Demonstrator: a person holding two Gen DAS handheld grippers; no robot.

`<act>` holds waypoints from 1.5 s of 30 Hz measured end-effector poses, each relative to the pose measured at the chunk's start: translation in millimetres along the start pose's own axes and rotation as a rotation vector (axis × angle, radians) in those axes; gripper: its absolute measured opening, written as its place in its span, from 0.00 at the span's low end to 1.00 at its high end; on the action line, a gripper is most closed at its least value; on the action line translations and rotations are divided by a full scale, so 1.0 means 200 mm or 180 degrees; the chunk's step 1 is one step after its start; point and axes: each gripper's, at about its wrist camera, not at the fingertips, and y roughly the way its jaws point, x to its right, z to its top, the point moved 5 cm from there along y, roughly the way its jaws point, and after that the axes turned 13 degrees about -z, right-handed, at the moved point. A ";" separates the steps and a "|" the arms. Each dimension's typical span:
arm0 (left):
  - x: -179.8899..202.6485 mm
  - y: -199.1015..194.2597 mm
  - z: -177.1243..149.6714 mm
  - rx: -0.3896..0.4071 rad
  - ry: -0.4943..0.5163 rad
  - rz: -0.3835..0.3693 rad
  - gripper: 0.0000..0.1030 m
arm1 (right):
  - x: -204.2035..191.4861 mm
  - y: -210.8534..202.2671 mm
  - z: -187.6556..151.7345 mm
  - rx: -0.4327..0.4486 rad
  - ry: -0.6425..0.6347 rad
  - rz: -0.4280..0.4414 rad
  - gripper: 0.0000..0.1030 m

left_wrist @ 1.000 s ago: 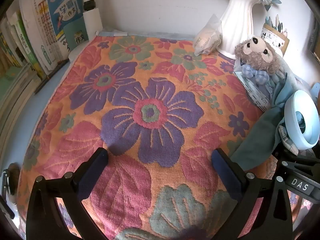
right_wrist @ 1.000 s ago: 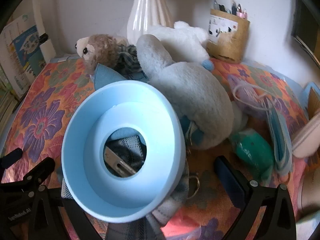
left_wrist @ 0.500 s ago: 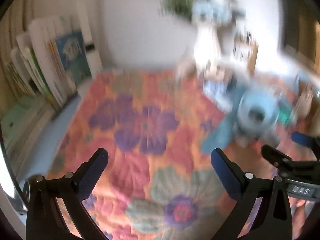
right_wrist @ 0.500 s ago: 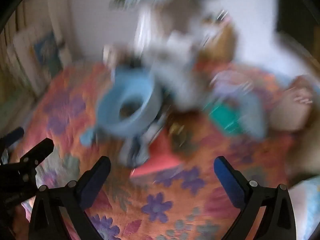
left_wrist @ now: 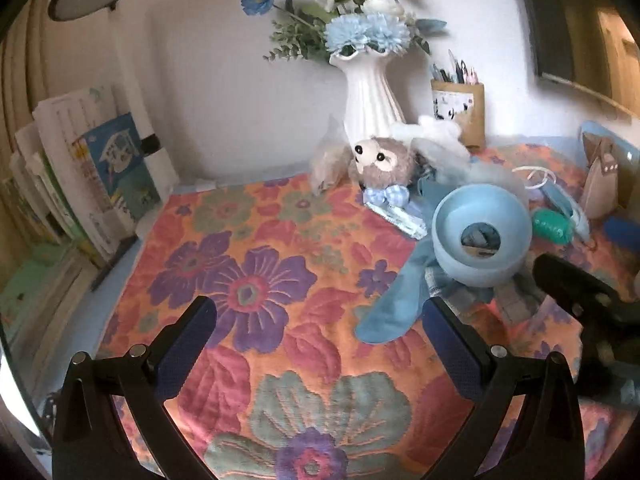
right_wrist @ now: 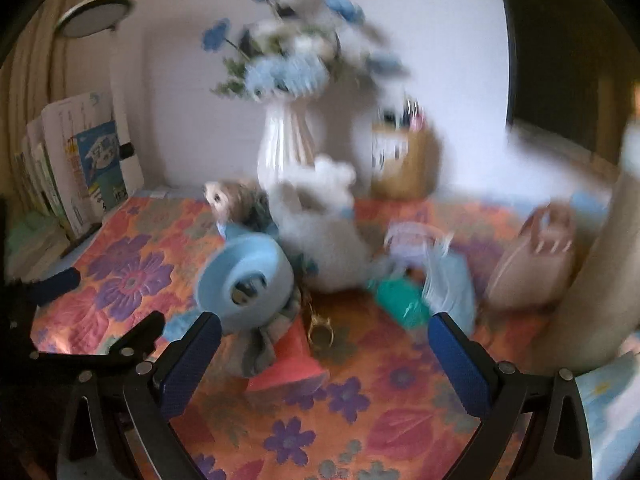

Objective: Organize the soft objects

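2 grippers, left gripper (left_wrist: 320,344) and right gripper (right_wrist: 324,360), are held wide open, nothing gripped. Brown plush (left_wrist: 380,160) and blue sock (left_wrist: 396,300) are seen right of centre (right view blurred).

Right gripper (right_wrist: 320,354) jaws wide apart, blue bowl (right_wrist: 244,282), white plush (right_wrist: 324,232), vase (right_wrist: 286,148), floral cloth (right_wrist: 360,400), view blurred

left gripper (left_wrist: 320,344): two black arms that spread in a V, with an open slot cut in each
left pads (left_wrist: 185,346): dark blue, long, with a fine dotted texture
left screws: small round silver heads near each pad
right gripper (right_wrist: 325,360): the same black frame
right pads (right_wrist: 459,362): dark blue, textured
right screws: silver, in pairs on each arm
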 end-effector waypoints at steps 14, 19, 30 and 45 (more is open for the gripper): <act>-0.07 0.01 -0.01 -0.0058 -0.0329 -0.0145 0.99 | -0.04 0.02 -0.04 -0.0005 -0.0170 -0.0235 1.00; -0.07 0.02 -0.02 -0.0077 -0.0334 -0.0147 0.99 | -0.04 0.04 -0.04 -0.0054 -0.0172 -0.0242 1.00; -0.08 0.01 -0.02 -0.0086 -0.0360 -0.0141 0.99 | -0.04 0.06 -0.05 -0.0136 -0.0204 -0.0231 1.00; -0.08 0.02 -0.02 -0.0091 -0.0360 -0.0136 0.99 | -0.05 0.07 -0.05 -0.0147 -0.0213 -0.0232 1.00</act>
